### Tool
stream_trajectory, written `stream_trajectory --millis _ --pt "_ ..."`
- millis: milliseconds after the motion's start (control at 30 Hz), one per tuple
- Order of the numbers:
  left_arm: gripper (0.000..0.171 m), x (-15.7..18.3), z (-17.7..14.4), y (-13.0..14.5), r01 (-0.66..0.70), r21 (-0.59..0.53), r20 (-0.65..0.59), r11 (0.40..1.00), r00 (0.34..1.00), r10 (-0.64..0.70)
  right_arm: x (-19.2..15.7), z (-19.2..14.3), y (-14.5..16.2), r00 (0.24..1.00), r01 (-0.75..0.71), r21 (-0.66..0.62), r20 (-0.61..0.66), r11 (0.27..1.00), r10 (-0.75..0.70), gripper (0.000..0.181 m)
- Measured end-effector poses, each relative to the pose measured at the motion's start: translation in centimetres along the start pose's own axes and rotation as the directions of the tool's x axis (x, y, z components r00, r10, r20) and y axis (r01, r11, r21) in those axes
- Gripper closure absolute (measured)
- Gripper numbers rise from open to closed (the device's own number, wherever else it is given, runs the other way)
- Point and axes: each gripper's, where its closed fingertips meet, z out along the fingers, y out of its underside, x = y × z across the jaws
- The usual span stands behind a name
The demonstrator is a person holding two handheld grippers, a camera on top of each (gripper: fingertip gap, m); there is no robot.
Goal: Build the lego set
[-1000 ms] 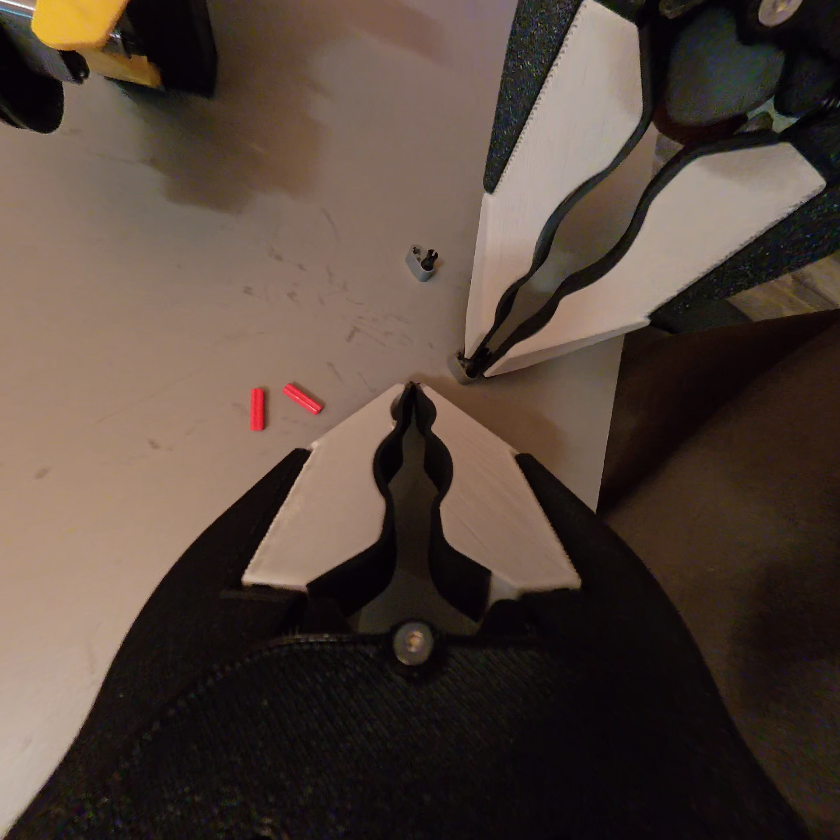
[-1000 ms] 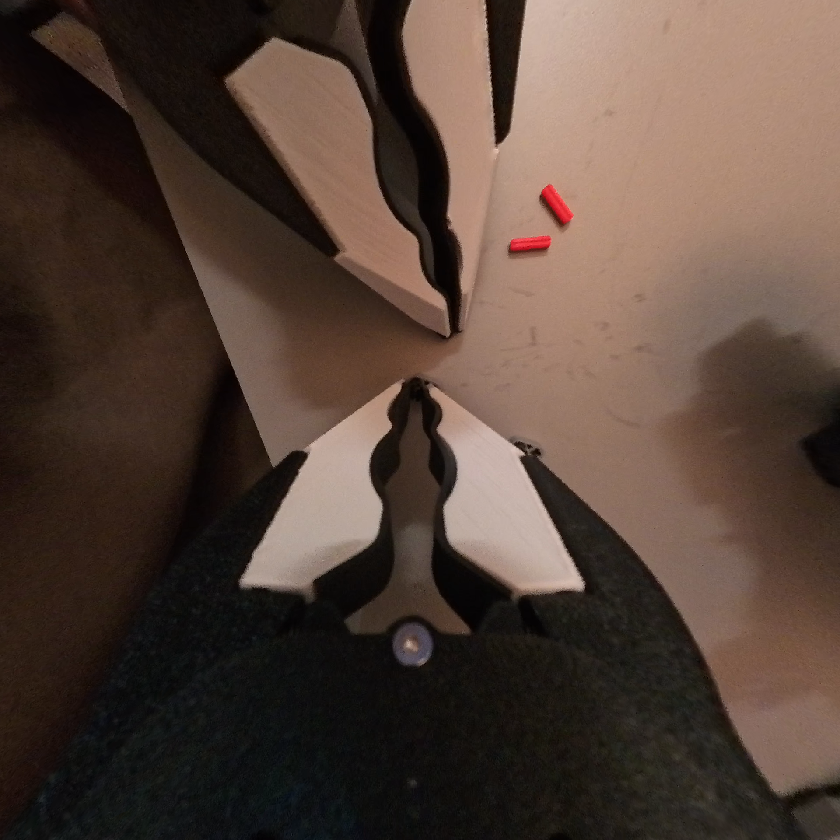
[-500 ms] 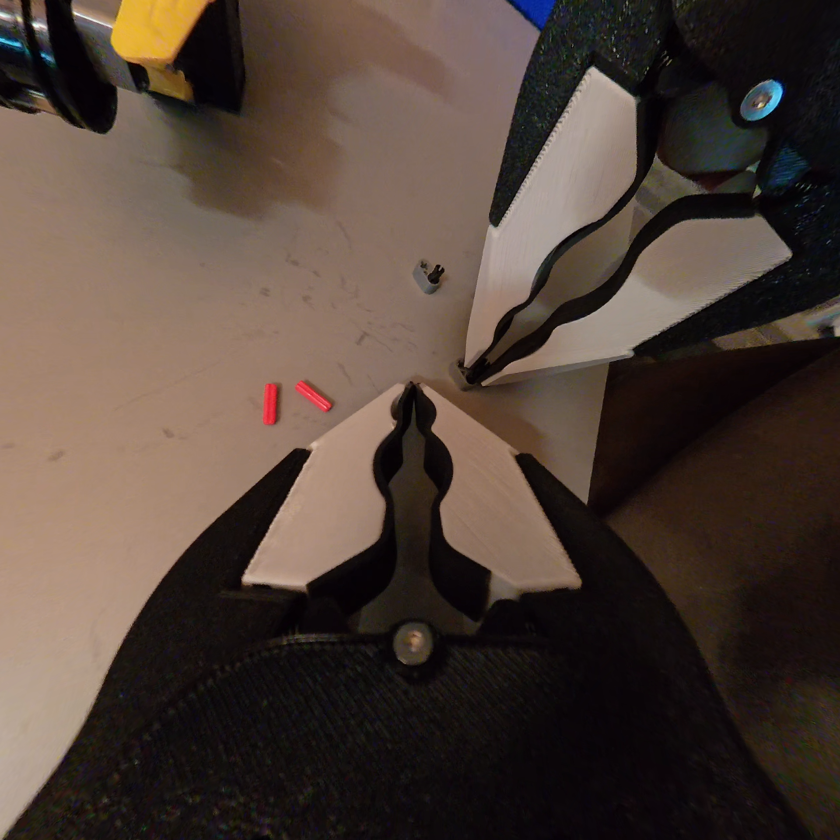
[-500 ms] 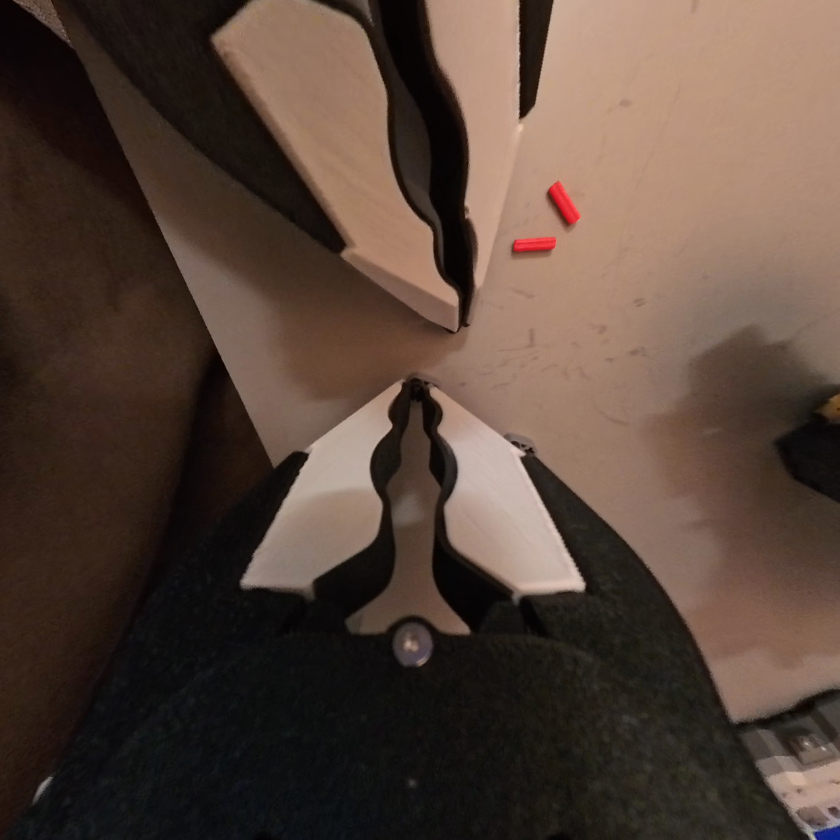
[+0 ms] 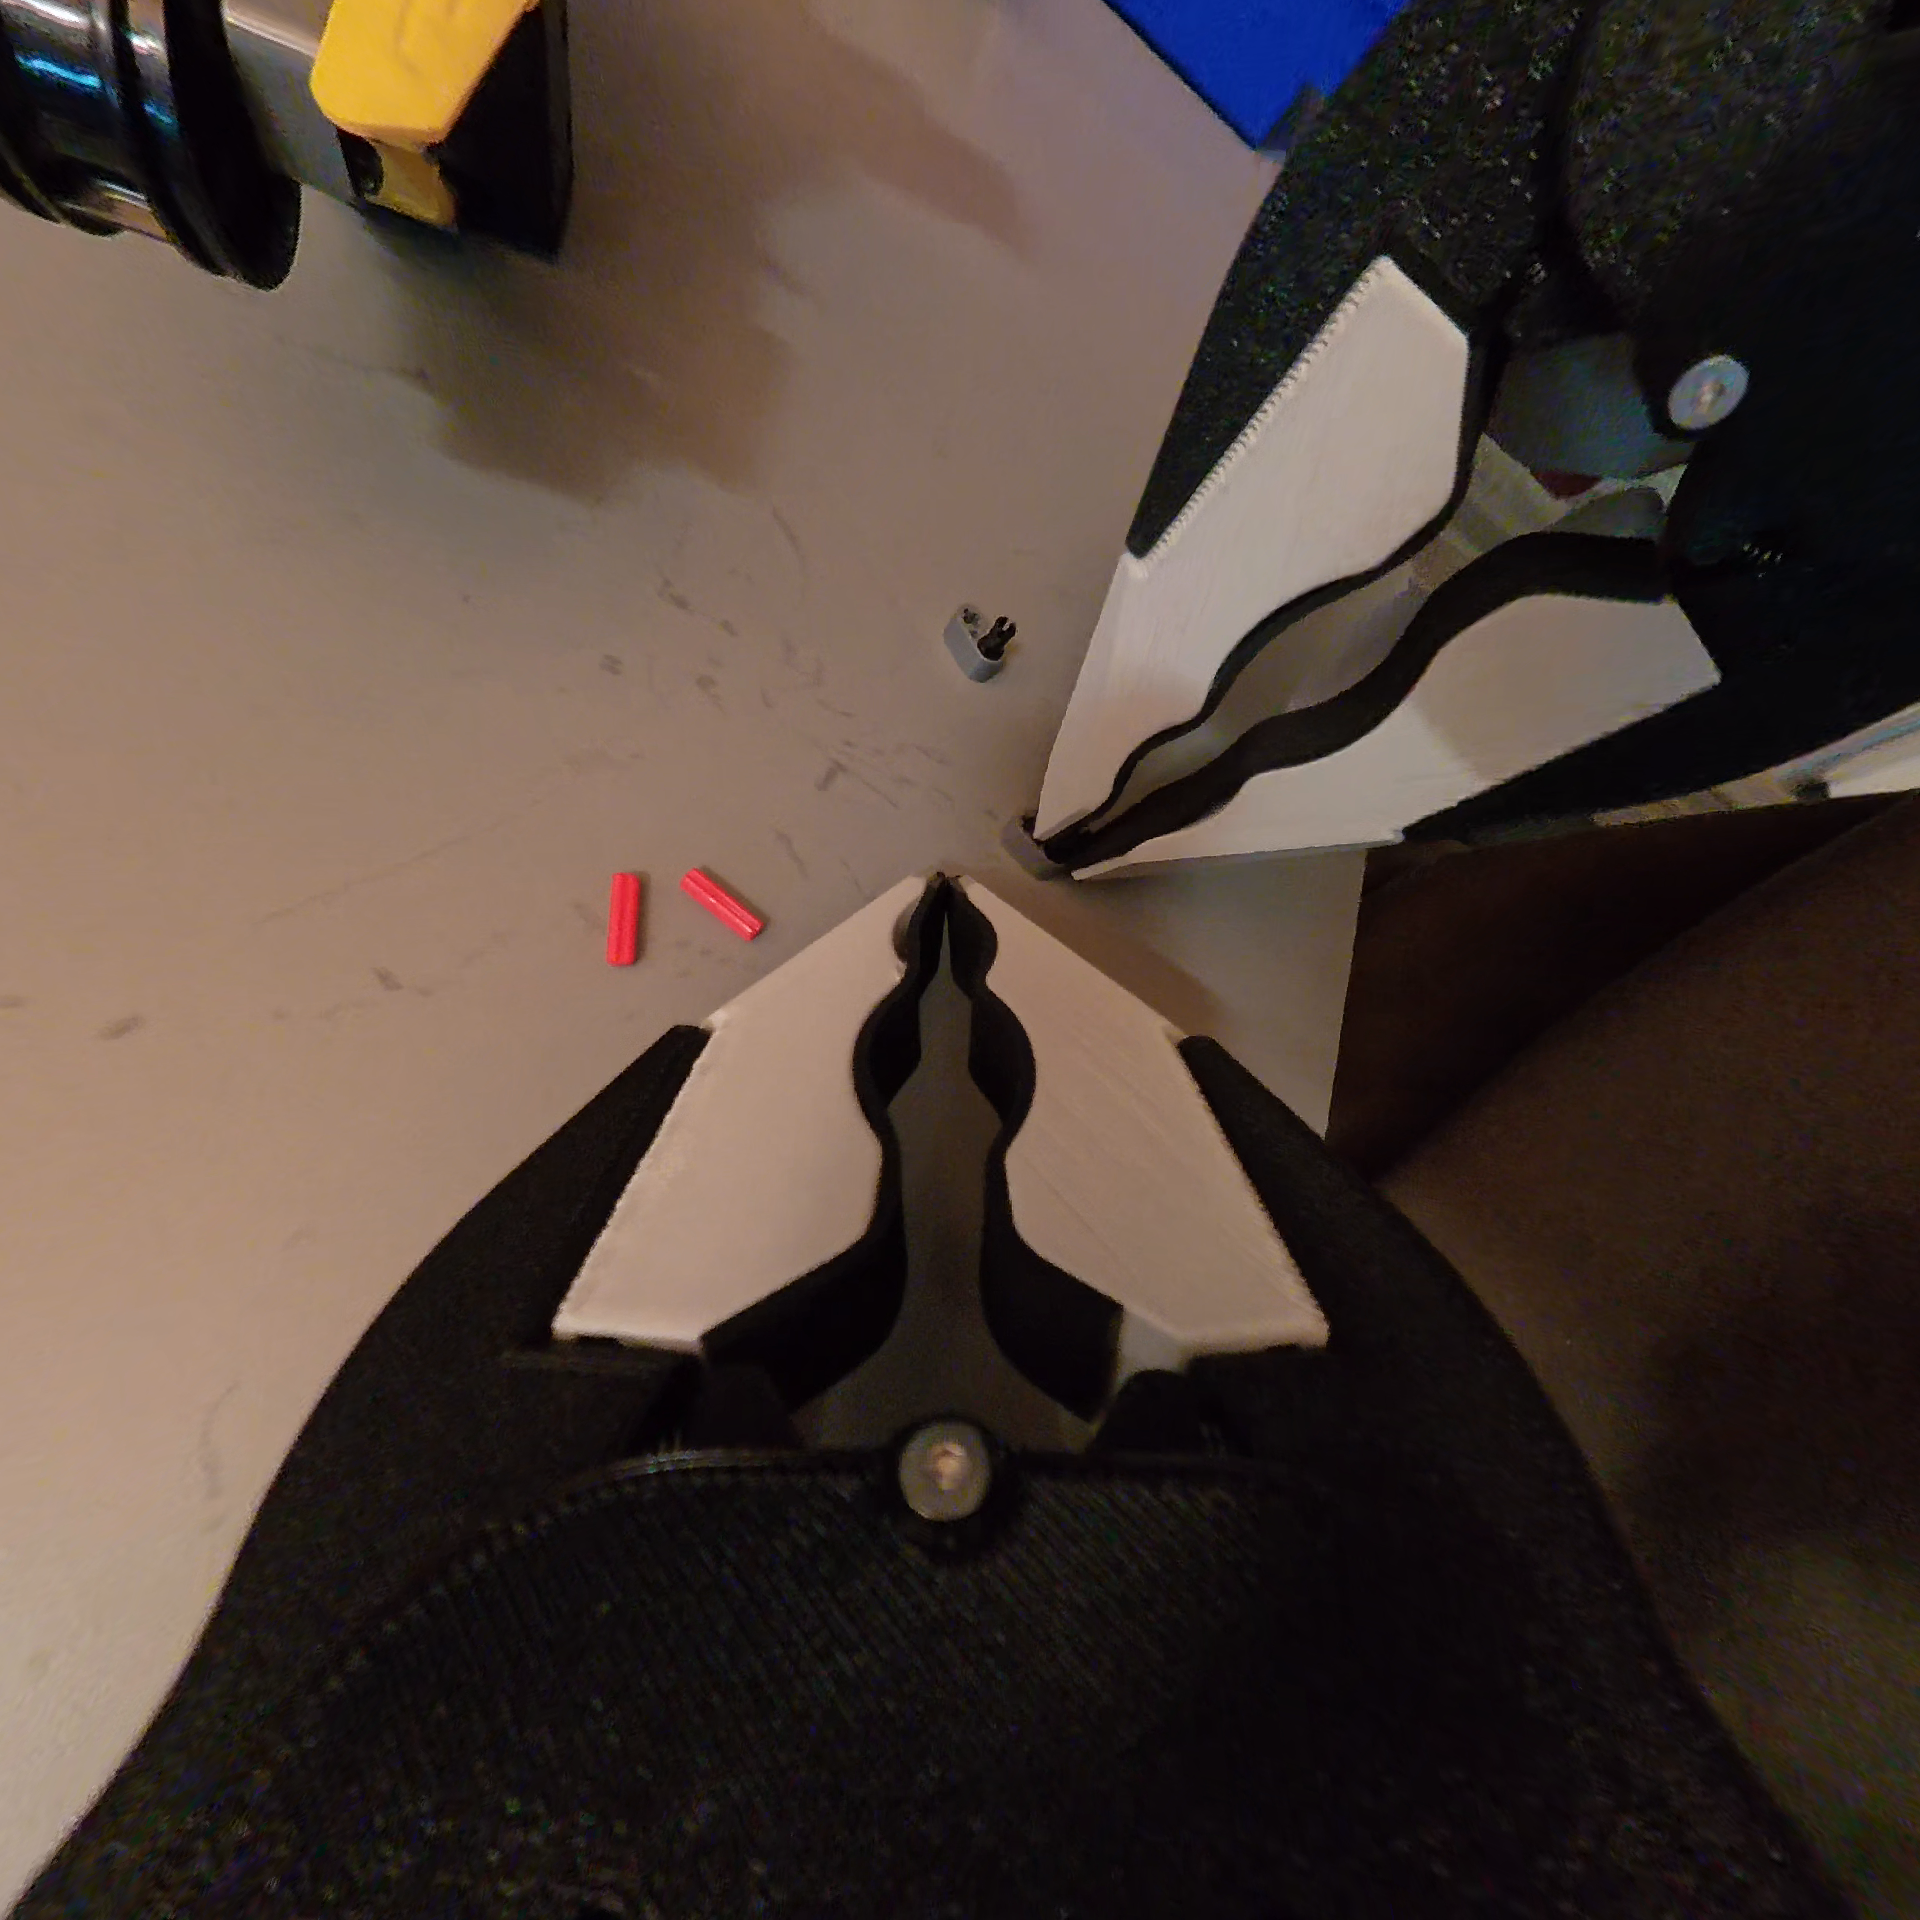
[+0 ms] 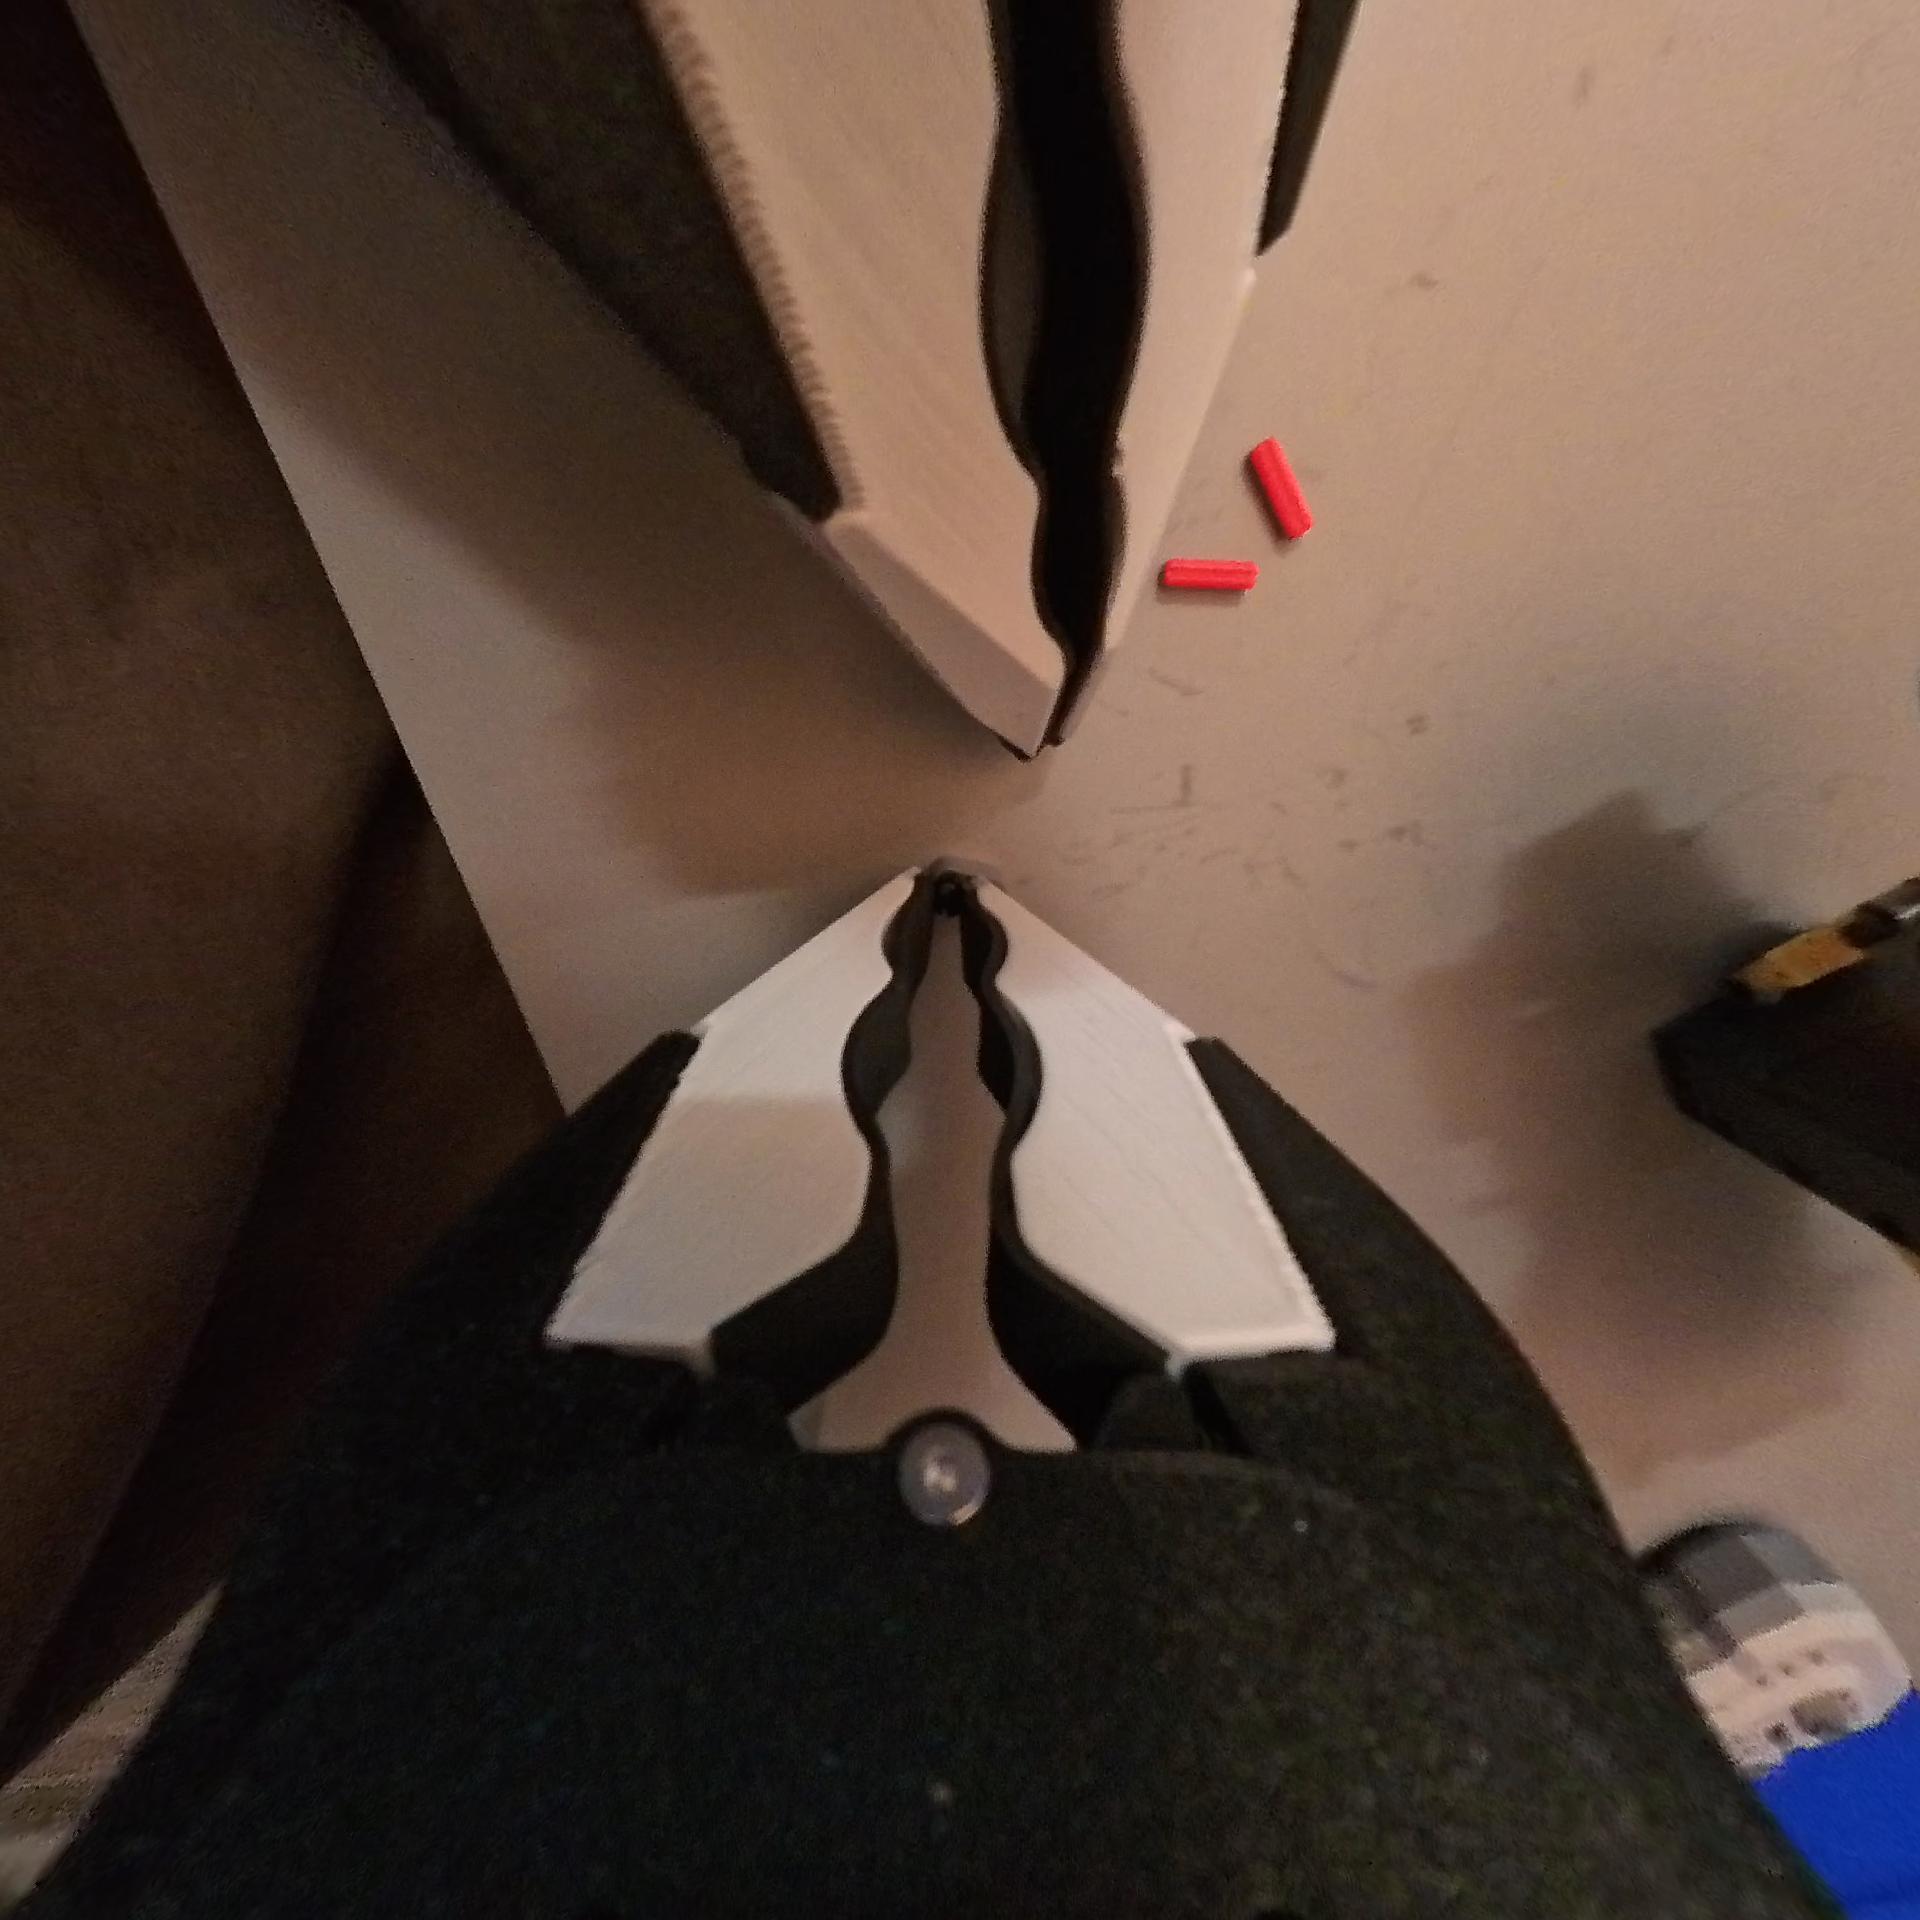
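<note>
My left gripper [image 5: 940, 883] is shut, with its tips low over the pale table [image 5: 312, 727]; I cannot tell whether anything tiny sits between them. My right gripper [image 6: 940, 883] is shut on a small grey piece [image 5: 1023, 847] with a black pin in it. The two grippers stand tip to tip, a short gap apart, near the table's edge. The right gripper also shows in the left wrist view [image 5: 1044, 852], and the left gripper in the right wrist view [image 6: 1049, 740]. A second grey piece with a black pin [image 5: 982, 644] lies on the table. Two red pins [image 5: 623, 920] [image 5: 722, 902] lie left of my left tips.
A black and yellow tool [image 5: 436, 104] and a black cylinder [image 5: 135, 125] lie at the far left. A blue object [image 5: 1236, 52] is at the top. The table edge [image 5: 1340, 987] runs just right of the tips, with a dark brown surface beyond. The tips of both grippers are at nearly the same place.
Both grippers stay shut and tip to tip. The views have shifted a little, bringing the yellow tool and the blue object further into sight. The loose pieces have not moved.
</note>
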Motion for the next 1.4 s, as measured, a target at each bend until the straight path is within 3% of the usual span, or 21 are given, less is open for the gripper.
stream_trajectory --millis 233,433,633,867,1400 --pt "0.171 -0.1 0.0 0.0 0.012 -0.002 -0.004 1.000 1.000 -0.012 0.5 -0.1 -0.1 0.995 0.059 0.077 -0.089 0.995 -0.052 0.170" --pt "0.171 -0.2 0.3 0.3 0.009 -0.025 0.008 1.000 1.000 -0.009 0.7 -0.8 -0.3 0.999 -0.014 0.176 -0.044 0.984 0.022 0.164" --pt "0.171 -0.2 0.4 0.5 0.008 -0.039 0.014 0.999 1.000 -0.008 1.0 -1.6 -0.5 0.998 -0.016 0.235 -0.052 0.972 0.029 0.169" --pt "0.171 -0.2 0.5 0.6 0.002 -0.044 0.018 0.999 1.000 -0.001 0.8 -1.0 -0.2 0.998 0.004 0.219 -0.060 0.976 0.009 0.178" --pt "0.171 -0.1 0.5 0.5 0.009 -0.039 0.003 0.999 1.000 -0.009 0.7 -0.4 -0.1 0.999 -0.054 0.197 0.008 0.979 0.054 0.178"
